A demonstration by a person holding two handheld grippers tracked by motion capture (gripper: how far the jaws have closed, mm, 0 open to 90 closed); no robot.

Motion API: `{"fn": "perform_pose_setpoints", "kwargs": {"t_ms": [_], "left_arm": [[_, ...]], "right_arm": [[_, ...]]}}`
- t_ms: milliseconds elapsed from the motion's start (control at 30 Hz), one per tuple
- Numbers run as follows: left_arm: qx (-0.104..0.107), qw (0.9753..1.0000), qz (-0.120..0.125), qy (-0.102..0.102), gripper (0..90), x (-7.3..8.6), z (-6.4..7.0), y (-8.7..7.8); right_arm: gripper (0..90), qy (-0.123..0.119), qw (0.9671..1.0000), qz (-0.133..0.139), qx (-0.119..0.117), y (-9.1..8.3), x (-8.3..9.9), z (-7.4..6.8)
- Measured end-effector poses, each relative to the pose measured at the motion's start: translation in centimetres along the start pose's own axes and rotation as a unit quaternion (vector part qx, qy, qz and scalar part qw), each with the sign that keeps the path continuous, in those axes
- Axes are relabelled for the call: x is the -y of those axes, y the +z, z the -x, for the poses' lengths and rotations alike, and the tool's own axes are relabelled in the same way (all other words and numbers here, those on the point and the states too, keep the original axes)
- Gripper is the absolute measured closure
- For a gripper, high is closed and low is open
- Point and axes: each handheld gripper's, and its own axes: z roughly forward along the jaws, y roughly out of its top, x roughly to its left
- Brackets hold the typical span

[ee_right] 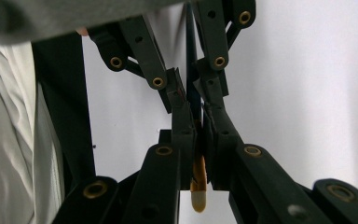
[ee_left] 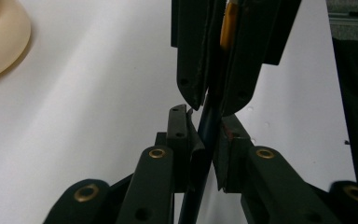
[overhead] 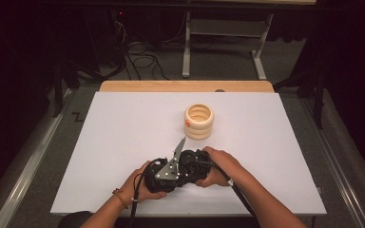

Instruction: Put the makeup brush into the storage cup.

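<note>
**Both tongs pinching one pen, nose to nose**

Near the tabletop's (overhead: 123, 123) front edge, the person's hands are bringing the two tools tip to tip. Left tongs (ee_left: 204, 140) are pressing together on the dark barrel of a slim pen (ee_left: 208, 126); in the left gripper view the shaft is running up btwn the jaws into the opposing pair. Right tongs (ee_right: 196, 122) are clamping the same pen's other end, w/ its orange-yellow tip showing at the bottom of the right gripper view. In the high view both tools are meeting at centre, just above the white surface. A cream ribbed ring stack (overhead: 199, 122) is sitting farther back, well apart from the hands.
</note>
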Motion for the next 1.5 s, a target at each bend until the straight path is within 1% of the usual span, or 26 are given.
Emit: {"fn": "perform_pose_setpoints", "kwargs": {"t_ms": [67, 133, 167, 200, 267, 300, 367, 400, 433, 633, 667, 733, 833, 900, 1000, 1067, 1100, 1167, 1200, 1233, 1267, 1300, 1333, 1400, 1467, 1500], "left_arm": [[-0.001, 1.0, -0.005, 0.008, 80.0, -0.1, 0.0, -0.1], [0.0, 0.9999, -0.006, 0.015, 81.9, -0.1, 0.1, -0.1], [-0.002, 0.9999, -0.002, 0.011, 82.4, -0.1, 0.3, 0.0], [-0.004, 0.9998, -0.008, 0.017, 82.5, -0.1, 0.2, -0.1], [-0.003, 0.9998, -0.009, 0.019, 82.7, -0.1, 0.1, -0.2], [-0.005, 0.9999, -0.004, 0.014, 82.8, 0.0, 0.1, -0.2], [-0.003, 0.9999, -0.004, 0.015, 82.8, 0.0, 0.0, -0.3], [-0.004, 0.9999, 0.002, 0.01, 82.8, 0.1, 0.0, -0.3], [-0.007, 0.9999, 0.0, 0.011, 82.8, 0.2, -0.1, -0.4], [-0.013, 0.9999, 0.004, 0.0, 82.8, 0.6, -0.4, -0.7], [-0.015, 0.9999, 0.004, 0.0, 82.9, 0.6, -0.5, -0.7], [-0.016, 0.9999, 0.0, 0.0, 82.9, 0.7, -0.6, -0.7], [-0.026, 0.9996, -0.002, -0.007, 82.9, 0.7, -0.6, -0.8], [-0.029, 0.9995, -0.004, -0.007, 82.9, 0.8, -0.8, -0.9], [-0.033, 0.9993, 0.003, -0.018, 82.9, 1.0, -1.1, -1.1], [-0.033, 0.9991, 0.007, -0.027, 82.9, 1.1, -1.2, -1.3], [-0.034, 0.9989, 0.008, -0.03, 82.9, 1.1, -1.3, -1.4], [-0.033, 0.9987, 0.014, -0.037, 82.9, 1.2, -1.5, -1.6], [-0.033, 0.9984, 0.018, -0.041, 82.9, 1.2, -1.5, -1.6], [-0.036, 0.9982, 0.019, -0.043, 82.9, 1.3, -1.6, -1.8], [-0.037, 0.9978, 0.024, -0.05, 82.9, 1.4, -1.7, -1.9], [-0.039, 0.9976, 0.025, -0.051, 82.9, 1.4, -1.8, -1.9], [-0.04, 0.9973, 0.029, -0.055, 82.9, 1.4, -1.9, -2.0], [-0.044, 0.9964, 0.036, -0.062, 82.9, 1.5, -2.1, -2.3], [-0.046, 0.9951, 0.048, -0.073, 82.9, 1.6, -2.2, -2.5], [-0.05, 0.9945, 0.052, -0.076, 82.9, 1.6, -2.4, -2.7]], "right_arm": [[85.0, -0.001, 1.0, 0.003, 0.003, 0.0, 0.0, 0.0], [84.4, 0.005, 0.9999, 0.009, 0.004, 0.0, -0.1, -0.1], [84.2, 0.004, 0.9999, 0.01, 0.003, 0.0, 0.0, 0.0], [84.0, 0.004, 0.9999, 0.011, 0.002, -0.1, 0.0, 0.1], [83.7, 0.01, 0.9998, 0.018, 0.002, 0.0, 0.1, 0.2], [83.1, 0.012, 0.9998, 0.019, 0.002, 0.0, 0.1, 0.2], [82.1, 0.014, 0.9996, 0.025, 0.003, -0.1, 0.3, 0.3], [80.8, 0.015, 0.9995, 0.027, 0.004, -0.3, 0.5, 0.4], [79.6, 0.016, 0.9993, 0.033, 0.004, -0.3, 0.6, 0.4], [76.7, 0.03, 0.9979, 0.055, 0.015, -0.9, 1.7, 0.7], [75.9, 0.025, 0.9978, 0.06, 0.016, -1.0, 1.8, 0.8], [74.0, 0.031, 0.997, 0.066, 0.024, -1.2, 2.0, 0.8], [70.4, 0.035, 0.9959, 0.075, 0.035, -1.5, 2.5, 0.8], [67.7, 0.035, 0.9949, 0.082, 0.046, -1.6, 2.9, 0.9], [63.2, 0.05, 0.9912, 0.105, 0.063, -1.9, 3.8, 1.0], [59.6, 0.055, 0.9886, 0.122, 0.07, -2.1, 4.3, 1.1], [57.5, 0.058, 0.987, 0.128, 0.078, -2.2, 4.6, 1.1], [53.6, 0.054, 0.9842, 0.146, 0.084, -2.3, 5.2, 1.3], [52.2, 0.064, 0.9815, 0.157, 0.09, -2.4, 5.6, 1.2], [50.9, 0.062, 0.9802, 0.163, 0.094, -2.4, 5.8, 1.3], [48.4, 0.064, 0.9778, 0.169, 0.106, -2.5, 6.1, 1.3], [48.5, 0.072, 0.9743, 0.177, 0.12, -2.6, 6.5, 1.3], [48.3, 0.075, 0.9734, 0.182, 0.118, -2.7, 6.8, 1.3], [46.7, 0.082, 0.967, 0.203, 0.131, -2.8, 7.5, 1.3], [45.4, 0.091, 0.9636, 0.213, 0.133, -2.9, 8.2, 1.2], [44.9, 0.09, 0.9625, 0.219, 0.133, -2.9, 8.5, 1.2]]}}
